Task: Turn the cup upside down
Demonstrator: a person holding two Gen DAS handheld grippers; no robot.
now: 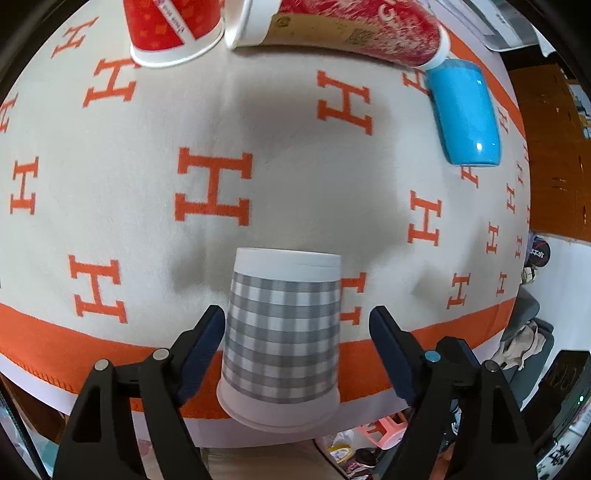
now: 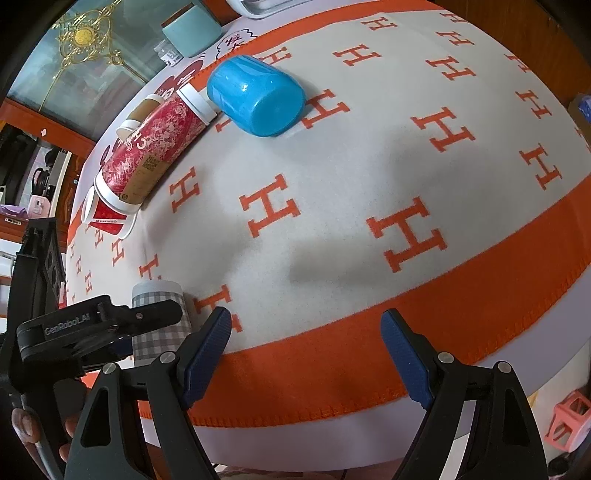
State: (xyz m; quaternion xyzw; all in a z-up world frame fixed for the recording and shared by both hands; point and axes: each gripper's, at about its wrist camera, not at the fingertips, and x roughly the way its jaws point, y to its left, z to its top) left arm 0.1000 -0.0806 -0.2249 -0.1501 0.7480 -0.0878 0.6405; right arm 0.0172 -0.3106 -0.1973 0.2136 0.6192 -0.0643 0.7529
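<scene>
Here, the left gripper has its jaws apart w/ the gingham cup between them; the left pad looks touching or nearly touching the cup wall, the right pad stands clear of it w/ a visible gap. The cup stands w/ its narrow end up and wide rim down, at the near edge of the blanket, over the orange border strip; whether the rim rests on the cloth or hangs just over it, can't tell. In the right wrist view the same cup shows at lower left, partly hidden behind the left gripper's black body. The right gripper is also spread wide, nothing between its fingers, hovering over the orange border near the table edge, well apart from the cup. Farther out on the cream blanket w/ orange H marks: a blue cup lying on its side, a tall red cup also on its side just beside it, and a short red cup w/ rim down next to the tall one. Beyond the far edge sits a teal container.
</scene>
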